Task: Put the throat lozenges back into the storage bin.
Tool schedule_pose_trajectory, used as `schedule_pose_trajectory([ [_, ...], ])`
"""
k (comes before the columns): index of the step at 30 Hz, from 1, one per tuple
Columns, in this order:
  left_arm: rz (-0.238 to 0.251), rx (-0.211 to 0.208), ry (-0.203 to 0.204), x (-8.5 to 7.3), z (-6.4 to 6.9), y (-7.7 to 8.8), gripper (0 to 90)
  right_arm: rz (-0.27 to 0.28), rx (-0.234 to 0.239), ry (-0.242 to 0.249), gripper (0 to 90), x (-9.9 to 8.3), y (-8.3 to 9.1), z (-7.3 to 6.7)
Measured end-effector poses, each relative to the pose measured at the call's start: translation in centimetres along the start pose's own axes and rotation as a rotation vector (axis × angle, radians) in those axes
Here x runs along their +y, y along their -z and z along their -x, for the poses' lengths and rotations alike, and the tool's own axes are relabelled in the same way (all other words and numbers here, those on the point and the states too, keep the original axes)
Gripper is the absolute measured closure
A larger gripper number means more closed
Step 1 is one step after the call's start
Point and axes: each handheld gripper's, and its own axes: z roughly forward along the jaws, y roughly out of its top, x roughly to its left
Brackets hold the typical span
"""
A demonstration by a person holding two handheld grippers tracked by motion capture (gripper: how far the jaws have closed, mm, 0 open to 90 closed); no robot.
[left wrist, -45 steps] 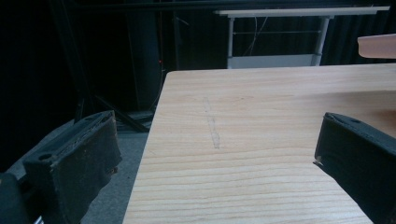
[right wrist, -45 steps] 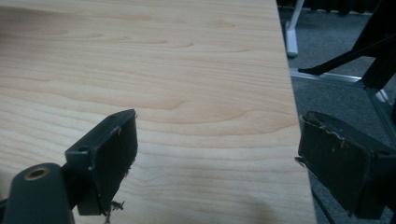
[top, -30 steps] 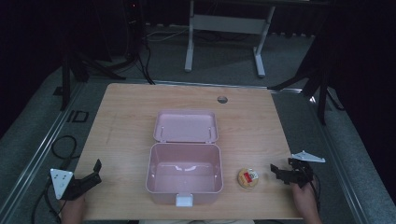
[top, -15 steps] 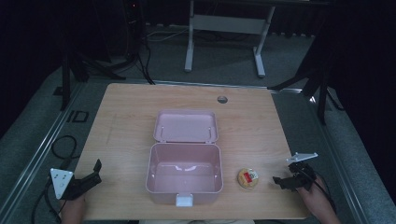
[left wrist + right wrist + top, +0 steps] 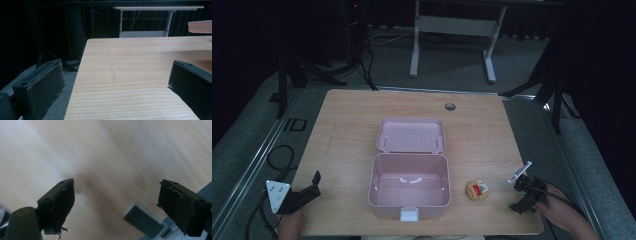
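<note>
Pink lunchbox (image 5: 409, 185) open mid-desk; both grippers' fingers apart, empty; right gripper (image 5: 526, 194) risks knocking the nearby round snack (image 5: 477, 190).

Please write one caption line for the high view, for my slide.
Open pink box at table centre, small round item beside it, left gripper and right gripper at the near corners.
</note>
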Motion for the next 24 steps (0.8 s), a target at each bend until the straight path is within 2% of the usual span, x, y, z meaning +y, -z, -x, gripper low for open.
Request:
schedule_pose_trajectory([
  [2,0.001,-0.001,-0.001,0.0,0.0,0.0,0.4,-0.046,0.006,0.025,13.4,0.3,0.3,-0.1],
  [9,0.001,-0.006,-0.002,0.0,0.0,0.0,0.4,-0.275,0.045,0.131,13.4,1.6,0.2,-0.9],
  [11,0.001,-0.007,-0.002,0.0,0.0,0.0,0.4,-0.304,0.052,0.139,13.4,1.8,0.1,-1.0],
  [14,0.002,-0.008,-0.002,0.0,0.0,0.0,0.4,-0.307,0.056,0.158,13.1,2.3,0.1,-1.1],
  [22,0.002,-0.017,-0.001,0.0,0.0,0.0,0.4,-0.26,0.069,0.203,13.7,3.5,0.5,-1.3],
  [24,0.004,-0.019,0.0,0.0,0.0,0.0,0.4,-0.252,0.063,0.232,13.2,3.8,0.5,-1.6],
])
